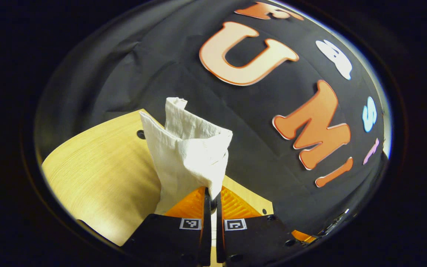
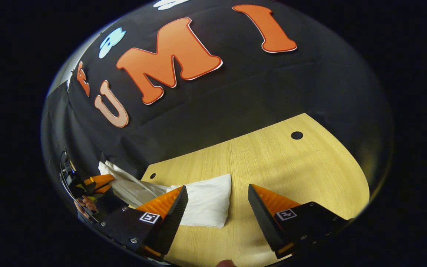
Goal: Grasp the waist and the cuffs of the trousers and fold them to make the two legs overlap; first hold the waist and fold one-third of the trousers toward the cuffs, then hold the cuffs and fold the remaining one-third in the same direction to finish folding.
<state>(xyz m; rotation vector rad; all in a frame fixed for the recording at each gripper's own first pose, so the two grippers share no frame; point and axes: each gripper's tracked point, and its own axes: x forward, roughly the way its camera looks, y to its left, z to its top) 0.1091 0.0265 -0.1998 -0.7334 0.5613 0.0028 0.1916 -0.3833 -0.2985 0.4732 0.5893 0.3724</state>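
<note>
Trousers (image 1: pixel 187 148) are being pinched at one end between the closed left gripper (image 1: pixel 213 196) fingers, cloth standing up from the tips above the table (image 1: pixel 102 174). In the right gripper view, the right gripper (image 2: pixel 217 204) is being held wide open and empty, with the trousers' long axis running from the folded end on the table between its fingers up toward the raised left gripper.

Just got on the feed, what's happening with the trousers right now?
The left gripper is shut on one end of the white trousers and holds it raised above the wooden table. The right gripper is open, its fingers apart over the table, with the other end of the trousers lying flat between them, not gripped.
</note>
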